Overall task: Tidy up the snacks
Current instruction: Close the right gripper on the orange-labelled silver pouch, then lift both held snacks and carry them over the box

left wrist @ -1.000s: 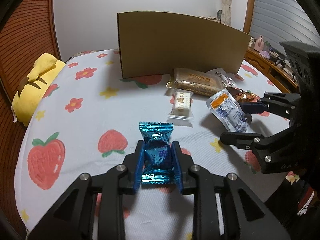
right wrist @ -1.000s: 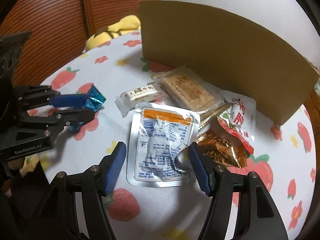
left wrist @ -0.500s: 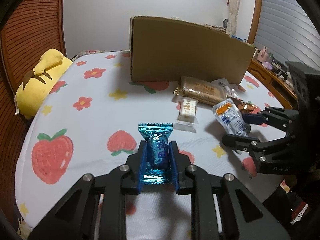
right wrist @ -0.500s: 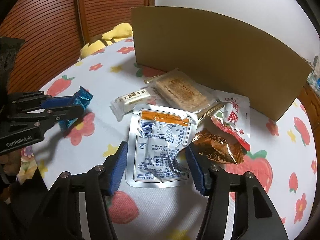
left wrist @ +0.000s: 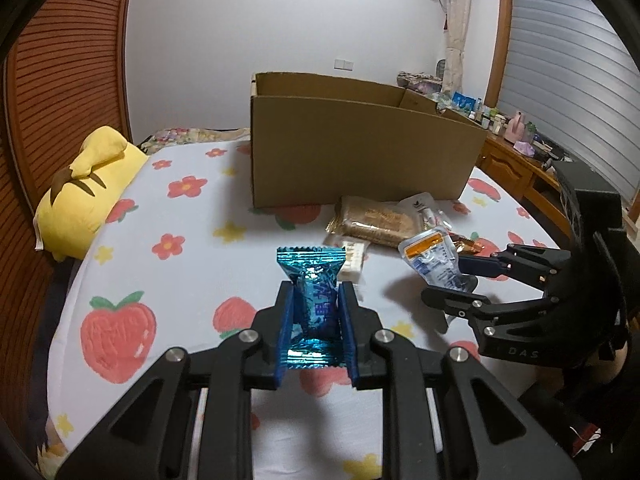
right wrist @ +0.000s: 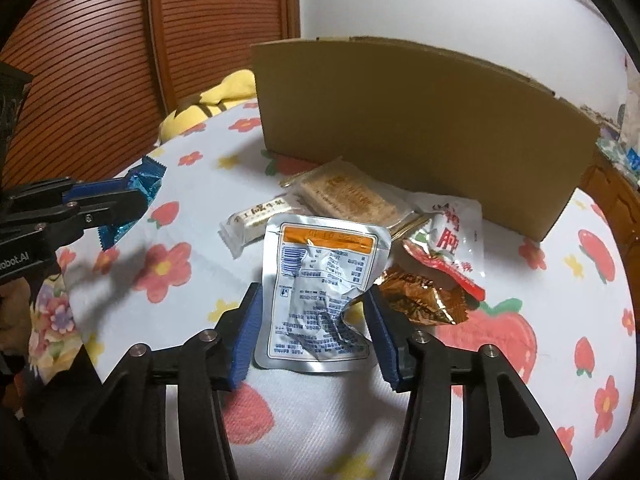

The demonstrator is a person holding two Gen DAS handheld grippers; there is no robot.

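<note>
My left gripper (left wrist: 314, 322) is shut on a blue foil candy packet (left wrist: 314, 300) and holds it above the bed; it also shows in the right wrist view (right wrist: 138, 196). My right gripper (right wrist: 316, 332) is shut on a silver pouch with an orange band (right wrist: 316, 292), lifted off the sheet; it also shows in the left wrist view (left wrist: 434, 260). An open cardboard box (left wrist: 360, 156) stands behind the snacks. A brown biscuit pack (right wrist: 348, 196), a small white bar (right wrist: 260, 220), a red-and-white packet (right wrist: 452, 240) and a copper foil packet (right wrist: 420, 300) lie in front of the box.
The snacks lie on a bed sheet with strawberries and flowers (left wrist: 160, 260). A yellow plush pillow (left wrist: 84, 196) lies at the far left by a wooden slatted wall (left wrist: 60, 80). A wooden dresser with small items (left wrist: 516, 152) stands to the right.
My left gripper has risen with the blue candy packet, so the box's open top shows. My right gripper has closed on the silver pouch and lifted it.
</note>
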